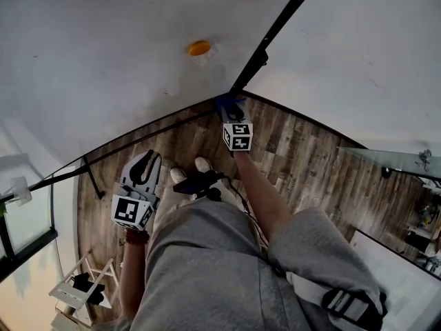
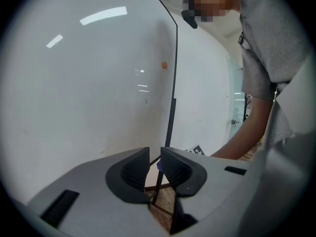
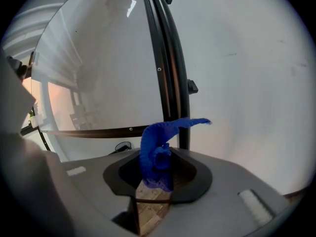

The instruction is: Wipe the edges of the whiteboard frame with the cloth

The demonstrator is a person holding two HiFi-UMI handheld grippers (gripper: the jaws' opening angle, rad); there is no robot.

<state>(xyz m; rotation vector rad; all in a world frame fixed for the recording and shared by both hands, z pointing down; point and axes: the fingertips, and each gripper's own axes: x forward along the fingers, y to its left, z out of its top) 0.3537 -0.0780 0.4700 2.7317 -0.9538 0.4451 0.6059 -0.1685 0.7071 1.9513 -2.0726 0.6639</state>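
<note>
The whiteboard [image 1: 103,61] fills the upper left of the head view, its black frame running down the right edge [image 1: 275,29] and along the bottom edge [image 1: 138,138]. My right gripper [image 1: 231,109] is at the board's lower right corner, shut on a blue cloth [image 1: 231,104]. In the right gripper view the cloth [image 3: 158,147] sticks up from the right gripper [image 3: 157,169], its tip against the vertical frame bar [image 3: 170,68]. My left gripper [image 1: 147,161] hangs low over the floor, away from the frame. In its own view the left gripper [image 2: 154,164] holds nothing, jaws almost together.
An orange magnet [image 1: 199,47] sits on the board. A white wall [image 1: 358,47] stands right of the frame. Below are wood flooring [image 1: 303,157], the person's shoes [image 1: 193,169], a board stand leg [image 1: 93,178], a white rack [image 1: 76,288] and a glass panel [image 1: 386,158].
</note>
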